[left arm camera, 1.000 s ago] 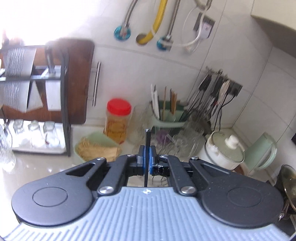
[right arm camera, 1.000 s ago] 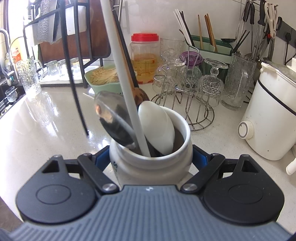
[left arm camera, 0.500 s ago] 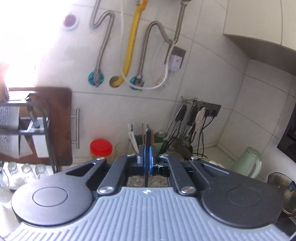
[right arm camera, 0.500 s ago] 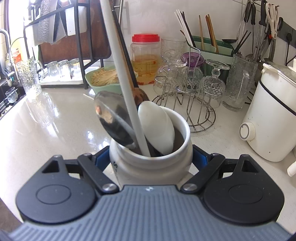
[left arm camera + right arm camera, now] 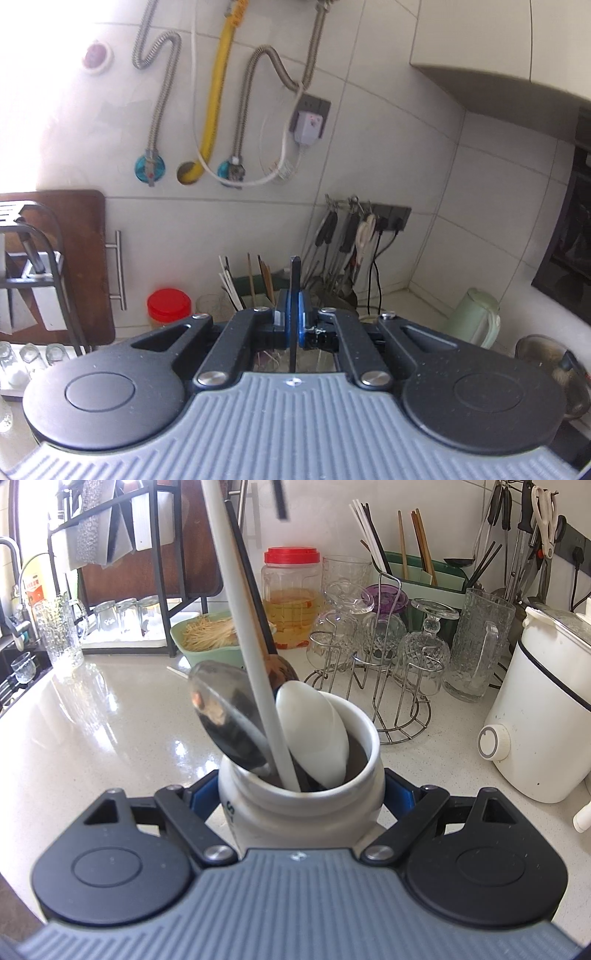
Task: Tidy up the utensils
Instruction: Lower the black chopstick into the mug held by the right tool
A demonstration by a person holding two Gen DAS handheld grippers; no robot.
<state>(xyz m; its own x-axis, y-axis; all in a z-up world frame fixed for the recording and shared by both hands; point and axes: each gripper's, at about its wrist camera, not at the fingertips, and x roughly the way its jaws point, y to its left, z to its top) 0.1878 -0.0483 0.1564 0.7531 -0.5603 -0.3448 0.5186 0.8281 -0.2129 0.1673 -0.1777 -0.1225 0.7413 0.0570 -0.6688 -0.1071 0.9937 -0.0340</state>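
I am pinching a thin black stick (image 5: 294,295) in my left claw (image 5: 293,325), jaws nearly shut, while my right claw (image 5: 299,805) is clamping the white jar (image 5: 299,812) of spoons (image 5: 312,734) on the bench (image 5: 92,738). At twelve o'clock, tall handles could be snagging the stick, tipping the jar.

The white jar (image 5: 301,808) looks like glazed, glossy ceramic. Beside it, the speckled countertop (image 5: 92,738) shines smooth; behind it stand a wire metal rack (image 5: 391,701) and cut glass.

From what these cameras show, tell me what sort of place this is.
Most likely a home kitchen. A light stone counter holds upturned glasses on a wire rack, a green caddy of chopsticks stands by the tiled wall, and ladles hang from a wall rail.
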